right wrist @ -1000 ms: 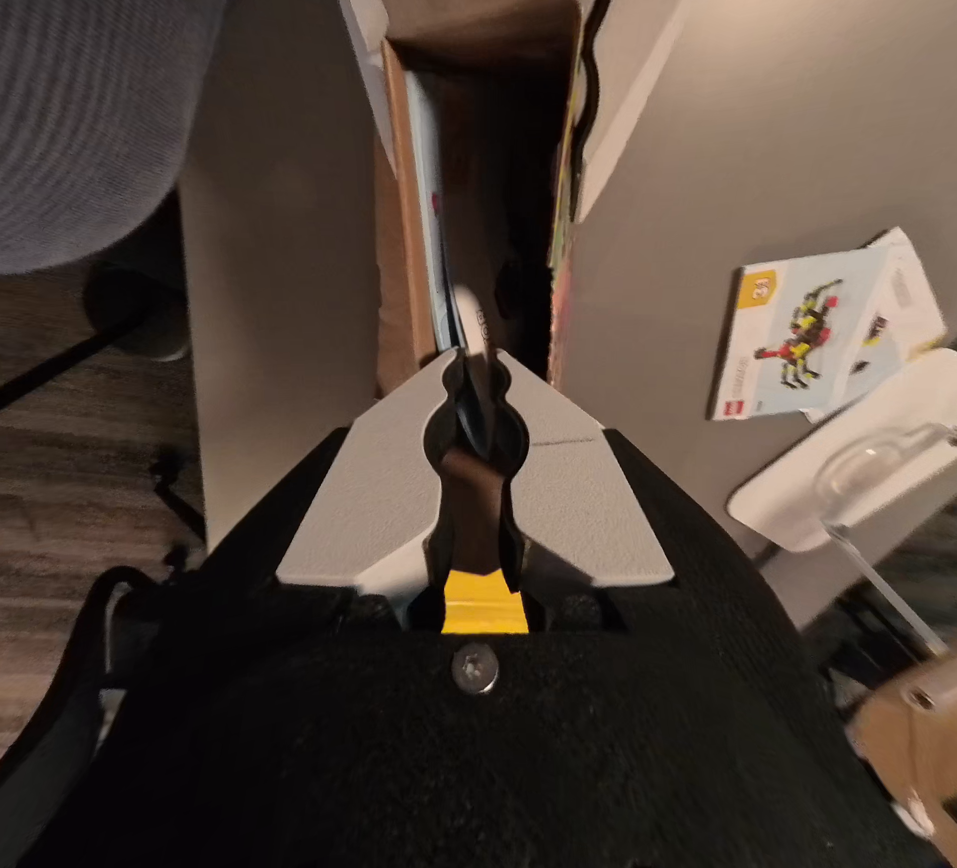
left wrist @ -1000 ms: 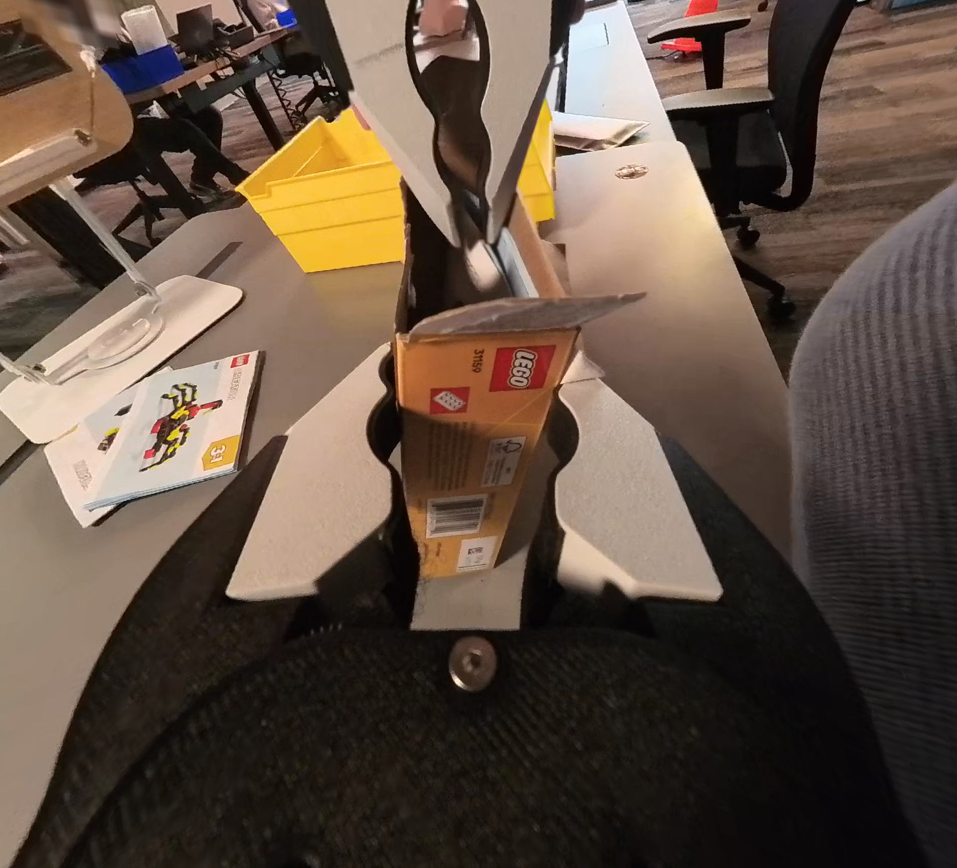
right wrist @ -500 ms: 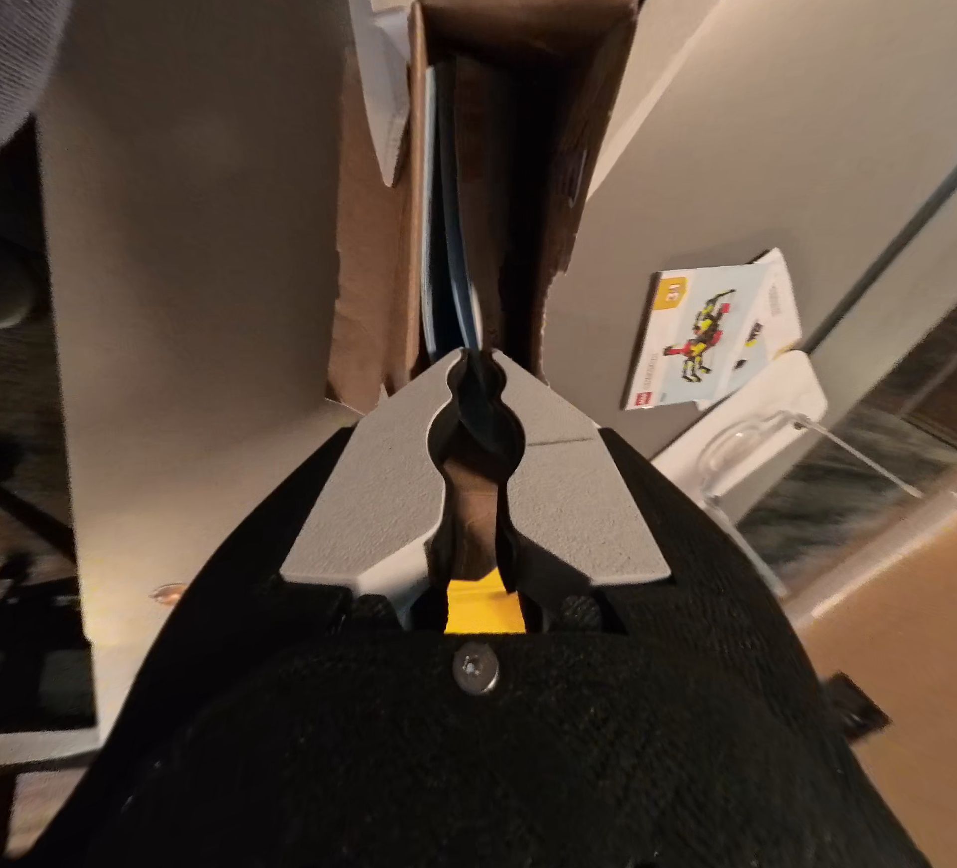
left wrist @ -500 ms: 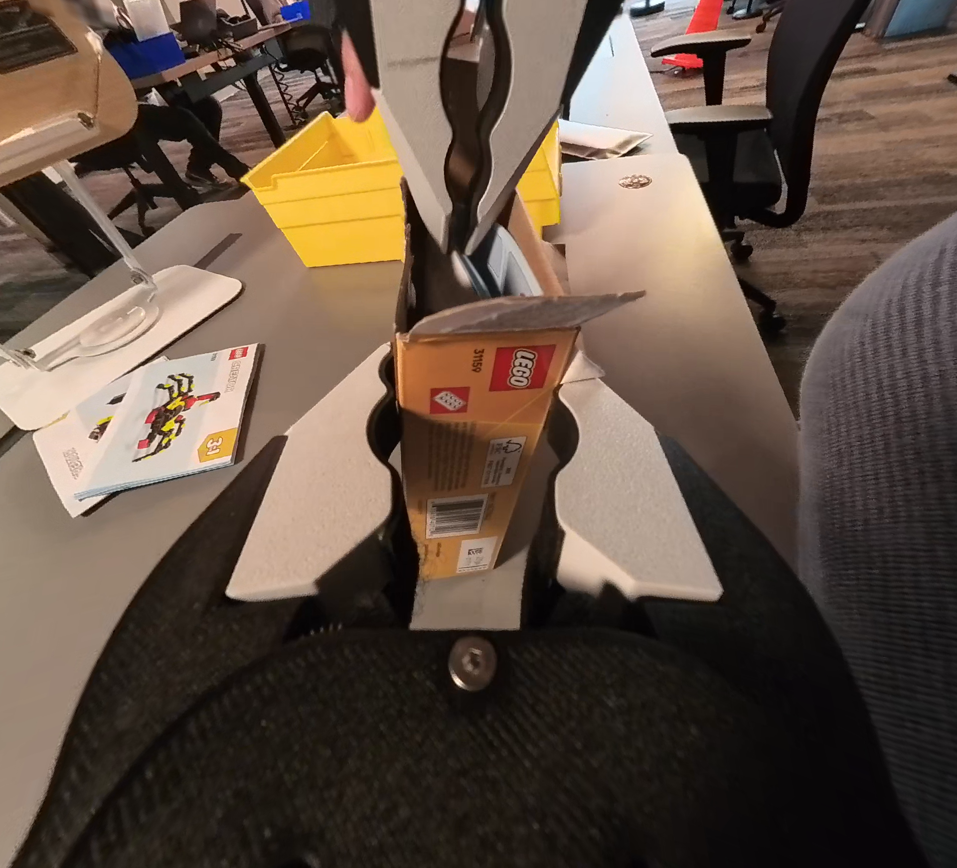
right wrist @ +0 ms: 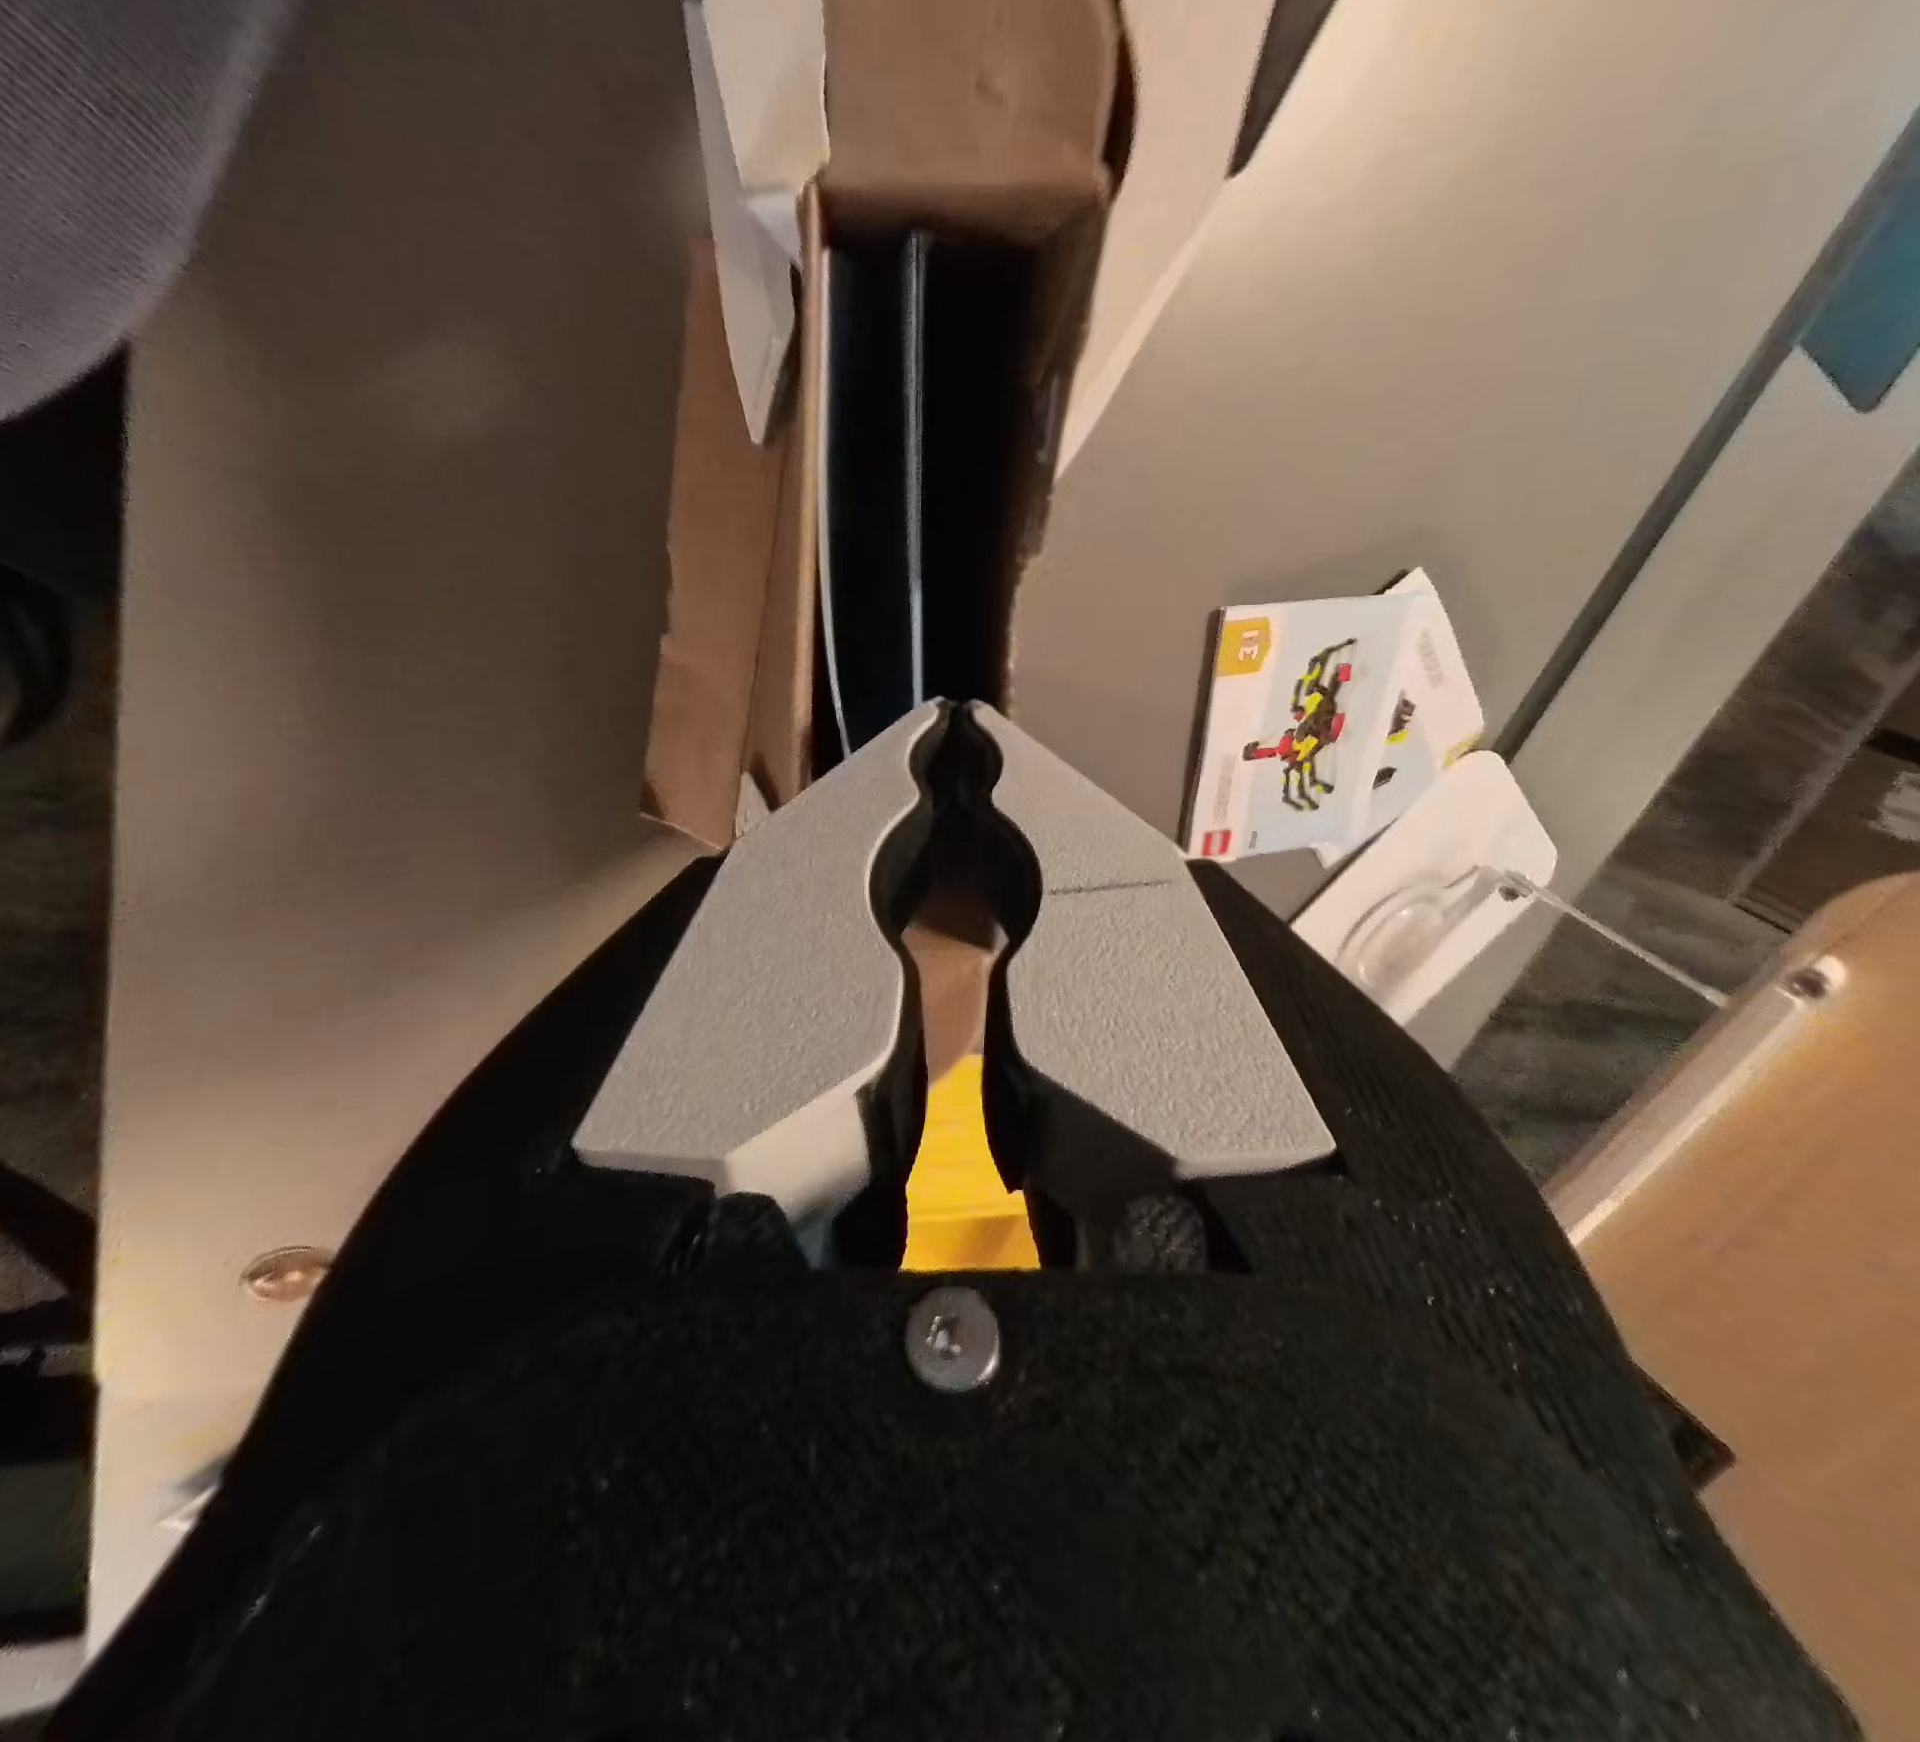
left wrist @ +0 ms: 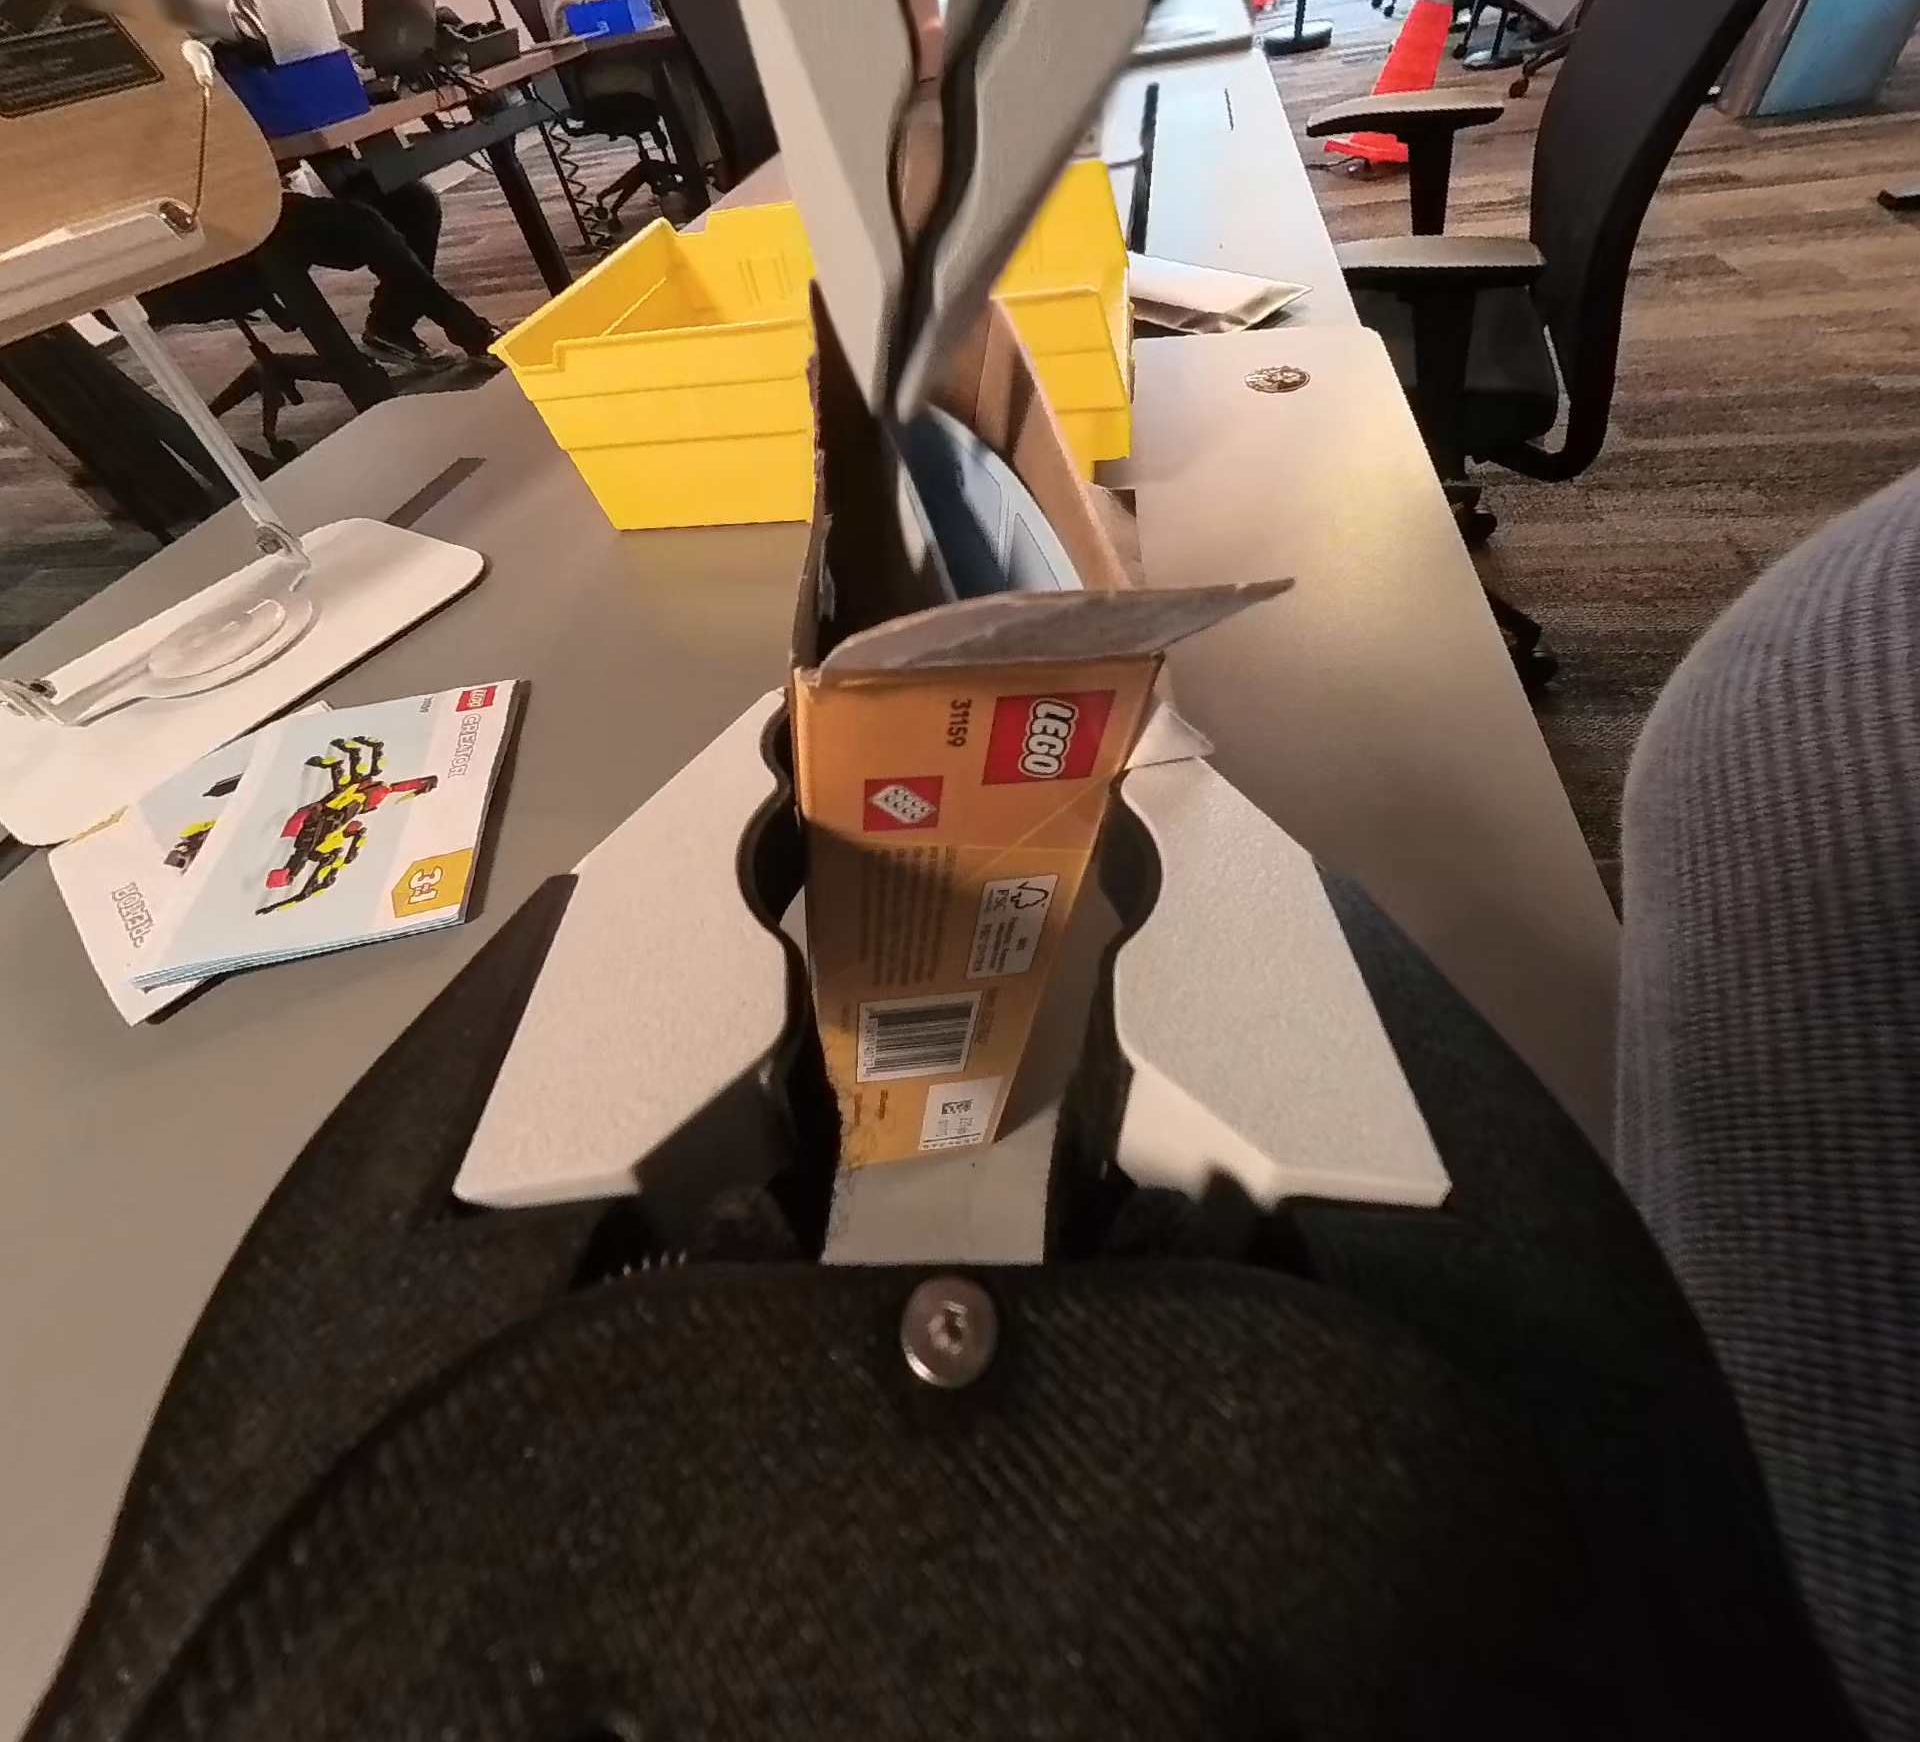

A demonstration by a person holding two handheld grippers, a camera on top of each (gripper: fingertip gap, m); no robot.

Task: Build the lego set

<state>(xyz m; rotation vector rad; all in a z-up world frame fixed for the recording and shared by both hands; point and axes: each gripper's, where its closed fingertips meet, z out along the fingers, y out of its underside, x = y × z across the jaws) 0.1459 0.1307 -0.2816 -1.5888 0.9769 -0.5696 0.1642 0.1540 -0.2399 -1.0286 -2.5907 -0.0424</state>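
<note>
Left gripper (left wrist: 951,871) clamps open lego box (left wrist: 966,861) upright above the desk (left wrist: 644,591). Right gripper (right wrist: 954,710), jaws nearly closed, pinches what seems a thin booklet (left wrist: 977,508) in the box mouth. Light, floppy paper: grip the edge. Beyond: instruction booklets (left wrist: 312,840), yellow bins (left wrist: 675,404).

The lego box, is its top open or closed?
Open: the lego box has its flap folded out, and a booklet shows inside.
</note>
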